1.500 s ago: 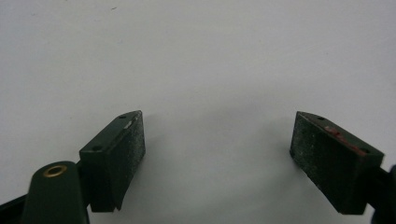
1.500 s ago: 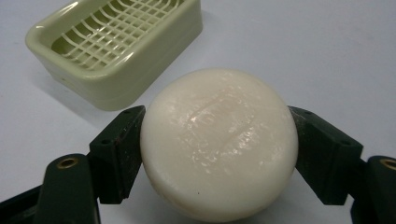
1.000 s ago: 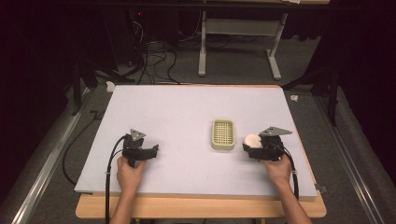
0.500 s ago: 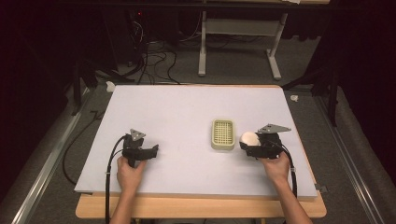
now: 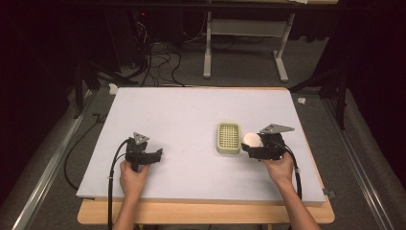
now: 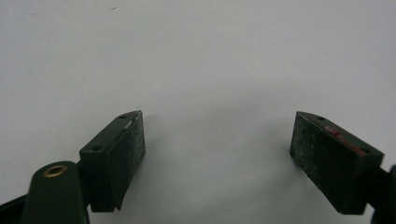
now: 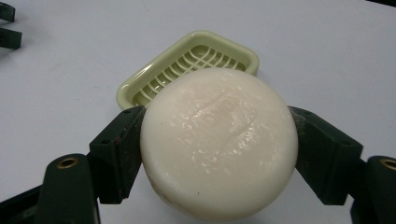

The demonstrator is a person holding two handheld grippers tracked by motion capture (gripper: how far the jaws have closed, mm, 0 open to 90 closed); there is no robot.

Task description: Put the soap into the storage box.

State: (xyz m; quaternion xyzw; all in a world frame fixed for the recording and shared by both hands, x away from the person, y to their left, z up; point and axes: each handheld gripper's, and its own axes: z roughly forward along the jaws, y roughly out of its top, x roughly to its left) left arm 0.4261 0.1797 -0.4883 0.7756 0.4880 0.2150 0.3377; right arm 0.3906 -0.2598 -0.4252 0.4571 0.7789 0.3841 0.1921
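Two grippers: right gripper (image 5: 250, 148) clamped on soap (image 5: 252, 140); left gripper (image 5: 157, 155) jaws spread wide, nothing btwn.
Soap: 1, round white bar, held off table (image 5: 191, 110), just right of dish (image 5: 228, 137), nr its right rim.
Dish: 1, pale green, slatted, empty; long axis runs away from person.
Key relation: dish lies left of right gripper, close; in right gripper view dish (image 7: 187, 65) sits right behind soap (image 7: 219, 140).
Nearer hand: right; left well apart.
Next, prob: short shift left, lower soap in.

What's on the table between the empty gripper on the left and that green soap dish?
Nothing: the high view shows bare pale table between the left gripper and the soap dish.
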